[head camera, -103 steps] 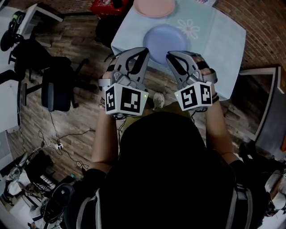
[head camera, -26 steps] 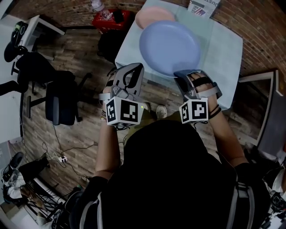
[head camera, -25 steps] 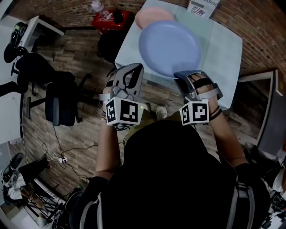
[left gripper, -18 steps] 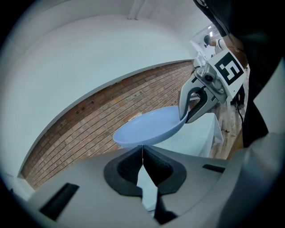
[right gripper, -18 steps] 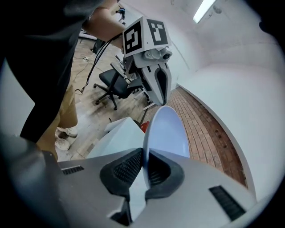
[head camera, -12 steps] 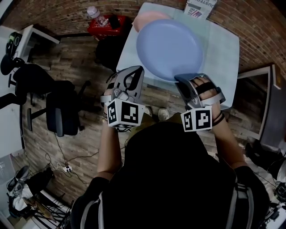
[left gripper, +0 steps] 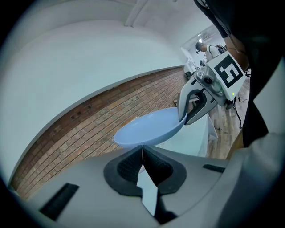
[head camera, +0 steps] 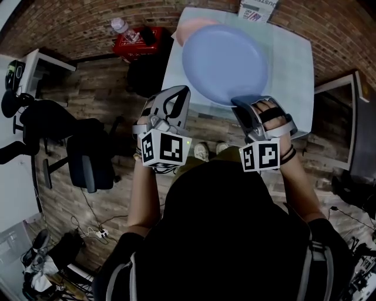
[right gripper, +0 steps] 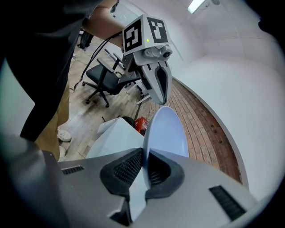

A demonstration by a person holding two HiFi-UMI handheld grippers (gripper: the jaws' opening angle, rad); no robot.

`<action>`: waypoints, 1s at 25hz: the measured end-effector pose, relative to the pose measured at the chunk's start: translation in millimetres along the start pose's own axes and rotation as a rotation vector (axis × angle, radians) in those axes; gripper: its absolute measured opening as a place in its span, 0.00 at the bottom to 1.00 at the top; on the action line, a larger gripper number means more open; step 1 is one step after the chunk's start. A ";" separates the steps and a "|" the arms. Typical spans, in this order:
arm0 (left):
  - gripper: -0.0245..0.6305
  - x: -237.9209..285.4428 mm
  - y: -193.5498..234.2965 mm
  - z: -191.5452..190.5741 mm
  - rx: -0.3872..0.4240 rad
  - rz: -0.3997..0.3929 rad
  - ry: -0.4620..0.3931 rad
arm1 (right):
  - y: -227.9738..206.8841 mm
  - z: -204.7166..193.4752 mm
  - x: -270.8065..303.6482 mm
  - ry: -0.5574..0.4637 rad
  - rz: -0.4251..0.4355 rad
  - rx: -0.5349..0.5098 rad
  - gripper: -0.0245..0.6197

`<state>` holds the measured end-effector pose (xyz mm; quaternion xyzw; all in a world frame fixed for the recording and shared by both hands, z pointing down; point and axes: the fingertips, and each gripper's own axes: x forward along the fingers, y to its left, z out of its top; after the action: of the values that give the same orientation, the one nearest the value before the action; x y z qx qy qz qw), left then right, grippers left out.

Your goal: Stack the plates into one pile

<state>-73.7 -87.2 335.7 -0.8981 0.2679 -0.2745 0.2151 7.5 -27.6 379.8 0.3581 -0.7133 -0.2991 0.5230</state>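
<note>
Step in hand was judged as carrying. Blue plate (head camera: 226, 62) was held above table (head camera: 291, 59) by near rim, right tool (head camera: 244, 103) clamped on it. Left tool (head camera: 179, 94) was closed, empty. Next: plate to be brought over pink plate (head camera: 188, 26), lowered flat.

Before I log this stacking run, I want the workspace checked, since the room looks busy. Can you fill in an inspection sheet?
Surface: table under a pale cloth.
Job's things: blue plate held above the table; pink plate lies at the far left corner, partly hidden behind it.
Clutter: printed box at the far edge.
Grippers: right gripper, jaws shut on the blue plate's near rim; left gripper, jaws together, empty.
Cables: loose cables on the floor at left.
Surroundings: wood floor, brick wall, office chairs, red crate with a bottle.
</note>
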 end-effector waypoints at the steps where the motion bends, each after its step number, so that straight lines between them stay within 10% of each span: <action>1: 0.07 -1.8 0.4 -1.0 0.004 -0.005 -0.006 | 1.1 1.7 -0.2 0.009 -0.005 0.004 0.11; 25: 0.07 -34.6 9.7 -20.0 0.030 -0.043 -0.076 | 16.5 38.2 -3.2 0.086 -0.035 0.012 0.11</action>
<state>-113.8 -78.7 332.5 -0.9101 0.2360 -0.2486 0.2328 -31.8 -13.6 380.9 0.3862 -0.6856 -0.2883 0.5456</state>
